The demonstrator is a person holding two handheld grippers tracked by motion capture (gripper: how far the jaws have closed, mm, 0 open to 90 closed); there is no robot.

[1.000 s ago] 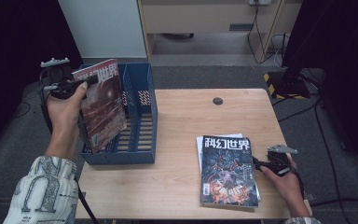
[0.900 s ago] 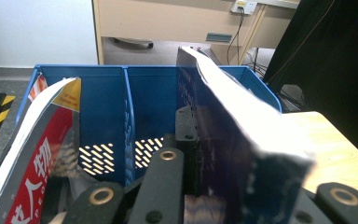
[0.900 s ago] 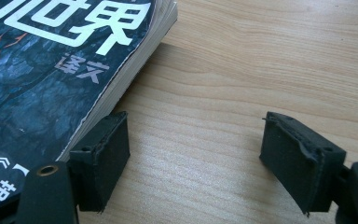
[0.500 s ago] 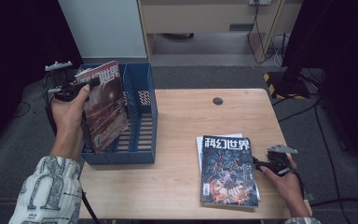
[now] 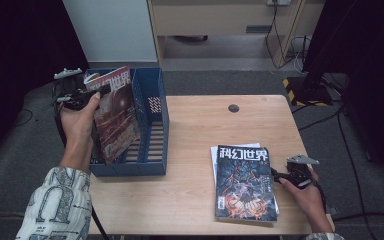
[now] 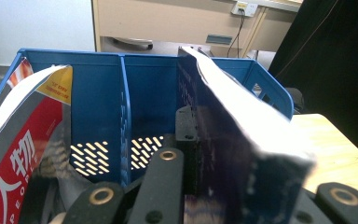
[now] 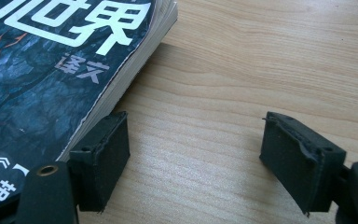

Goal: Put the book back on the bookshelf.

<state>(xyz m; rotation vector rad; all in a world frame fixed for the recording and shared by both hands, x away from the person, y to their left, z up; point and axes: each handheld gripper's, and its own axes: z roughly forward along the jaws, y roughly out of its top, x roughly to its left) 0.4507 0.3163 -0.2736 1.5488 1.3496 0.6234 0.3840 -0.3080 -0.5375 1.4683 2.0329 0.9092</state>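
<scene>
the left gripper (image 5: 97, 92) is clamped on the top edge of a magazine (image 5: 115, 117) with a dark reddish cover; the magazine stands tilted, its lower part down inside the blue file rack (image 5: 152, 165) at the left end of the table (image 5: 200, 125); in the left gripper view the jaws are drawn tight together on the dark cover of that magazine (image 6: 233, 154), which rises between them in front of the rack's centre divider (image 6: 123, 116); a second magazine with a red cover (image 6: 18, 154) leans in the rack's compartment to the left of the divider in that view; the left hand (image 5: 80, 125) is raised beside the rack's outer wall.

the right gripper (image 5: 280, 176) rests low at the right side of the table, just beside the right edge of a stack of magazines (image 5: 245, 182) lying flat; the top cover is dark with large white characters; in the right gripper view the jaws stand apart with bare wood between them; one fingertip (image 7: 100, 156) sits against the edge of the stack (image 7: 51, 70), the other fingertip (image 7: 300, 158) well clear on the table (image 7: 242, 56); nothing is gripped there; a small dark round spot (image 5: 233, 108) lies on the far part of the tabletop.
</scene>
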